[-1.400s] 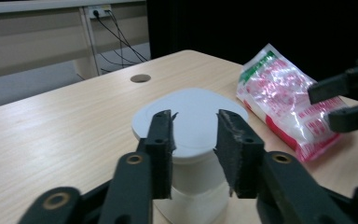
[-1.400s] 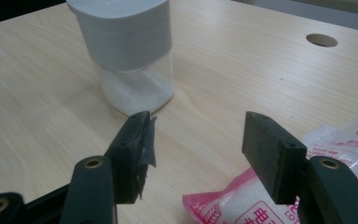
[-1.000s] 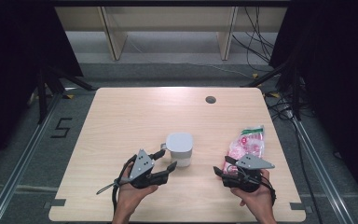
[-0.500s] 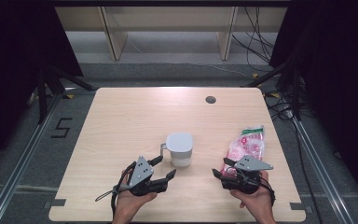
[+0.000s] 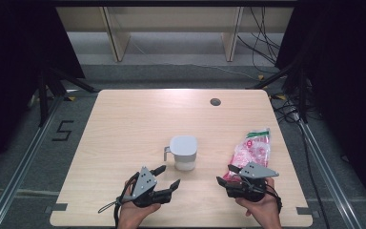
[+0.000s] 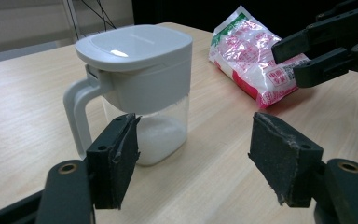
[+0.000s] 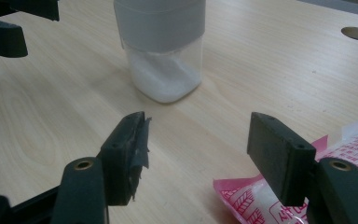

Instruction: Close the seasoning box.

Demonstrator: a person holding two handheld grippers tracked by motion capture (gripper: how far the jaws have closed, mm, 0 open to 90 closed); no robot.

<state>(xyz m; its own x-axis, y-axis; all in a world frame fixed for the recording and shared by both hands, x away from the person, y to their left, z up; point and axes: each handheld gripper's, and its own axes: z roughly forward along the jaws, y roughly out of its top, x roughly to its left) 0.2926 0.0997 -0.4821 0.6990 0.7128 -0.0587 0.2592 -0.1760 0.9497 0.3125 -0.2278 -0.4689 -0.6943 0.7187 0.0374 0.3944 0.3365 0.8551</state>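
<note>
A: What is nearest to the person?
B: The left gripper [image 5: 167, 177] and the right gripper [image 5: 225, 174], both with jaws wide apart and holding nothing.
A: And behind them?
B: A jug [image 5: 184, 152] with a grey lid stands upright between them, with white powder at the bottom. The pink bag [image 5: 251, 150] lies beside the right gripper. Farther, a hole [image 5: 215, 101] is in the table [image 5: 128, 124].

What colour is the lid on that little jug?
The lid is pale grey, like the handle; the left gripper view shows it best.
</note>
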